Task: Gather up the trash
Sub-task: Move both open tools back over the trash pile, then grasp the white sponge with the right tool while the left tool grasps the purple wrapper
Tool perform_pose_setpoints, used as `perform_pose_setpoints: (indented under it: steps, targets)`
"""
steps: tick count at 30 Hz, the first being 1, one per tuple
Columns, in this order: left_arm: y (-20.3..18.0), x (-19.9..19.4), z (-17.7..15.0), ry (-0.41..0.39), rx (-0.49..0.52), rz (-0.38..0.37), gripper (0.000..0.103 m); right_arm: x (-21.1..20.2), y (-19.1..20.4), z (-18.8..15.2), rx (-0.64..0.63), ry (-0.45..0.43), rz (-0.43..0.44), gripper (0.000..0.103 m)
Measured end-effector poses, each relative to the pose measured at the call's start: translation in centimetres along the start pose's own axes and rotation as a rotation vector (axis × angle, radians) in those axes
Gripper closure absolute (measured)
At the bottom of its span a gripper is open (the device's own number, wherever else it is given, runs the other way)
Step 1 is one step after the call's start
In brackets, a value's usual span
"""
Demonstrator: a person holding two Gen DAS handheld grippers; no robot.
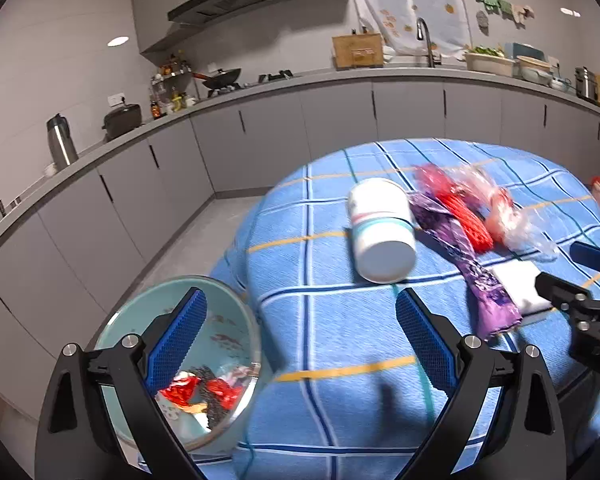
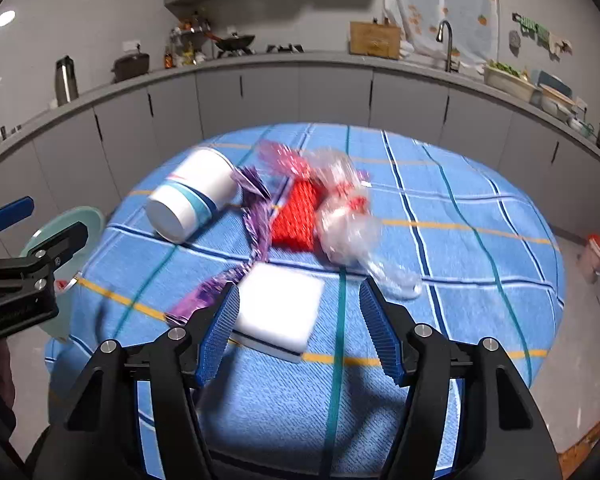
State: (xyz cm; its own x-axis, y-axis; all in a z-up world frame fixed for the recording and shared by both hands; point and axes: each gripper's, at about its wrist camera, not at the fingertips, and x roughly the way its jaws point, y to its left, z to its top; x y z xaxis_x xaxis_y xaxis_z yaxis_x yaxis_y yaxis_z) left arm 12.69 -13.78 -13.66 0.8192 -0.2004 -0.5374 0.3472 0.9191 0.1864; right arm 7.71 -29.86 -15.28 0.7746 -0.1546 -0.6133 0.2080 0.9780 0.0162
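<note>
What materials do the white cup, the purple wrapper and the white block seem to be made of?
White cup: likely paper, matte with printed bands. Purple wrapper: probably foil or plastic film, shiny and creased. White block: looks like foam or sponge, matte with soft edges; blur leaves it open.

Both the left gripper [image 1: 300, 334] and the right gripper [image 2: 298, 330] are matte black, angular frames with round silver screws at the joints and two fingers faced with ribbed bright-blue pads [image 2: 220, 330]
</note>
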Motion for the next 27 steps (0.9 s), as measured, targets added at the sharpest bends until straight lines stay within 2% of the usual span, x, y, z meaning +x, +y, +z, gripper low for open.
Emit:
perform_pose_setpoints:
  steps: [4,7,13,14,16,17,22,27]
  targets:
    - [-0.6,0.3,-0.5,0.014,0.01,-0.012,0.009,0.6,0.2,-0.5,0.009,0.02,0.023,0.04]
    - [-0.5,0.4,-0.6,0.019,-0.001,-0.017,0.009,0.8,0.8,-0.5,-0.005,0.027,0.036,0.036]
    - [-0.2,0.1,-0.4,0.014,-0.006,-0.026,0.009,1.9,1.2,-0.9,-0.009,0.057,0.039,0.036]
    - [-0.3,0.1,-0.4,0.013,-0.005,-0.028,0.009,2.1,1.1,-1.0,-0.007,0.071,0.044,0.037]
    - [-0.4,0.1,-0.3,0.015,-0.004,-0.034,0.009,2.1,0.9,-1.1,0.001,0.072,0.055,0.048]
    - [-0.5,0.1,-0.3,0.015,-0.005,-0.038,0.009,2.1,0.8,-1.1,0.004,0.072,0.06,0.048]
    - [-1.1,-0.2,0.0,0.012,0.002,-0.056,0.009,0.2,0.1,-0.8,0.012,0.022,0.06,0.05]
    - [-2.7,-0.4,0.7,0.001,0.028,-0.082,0.009,-1.9,-1.0,-0.3,0.0,-0.045,0.003,0.05]
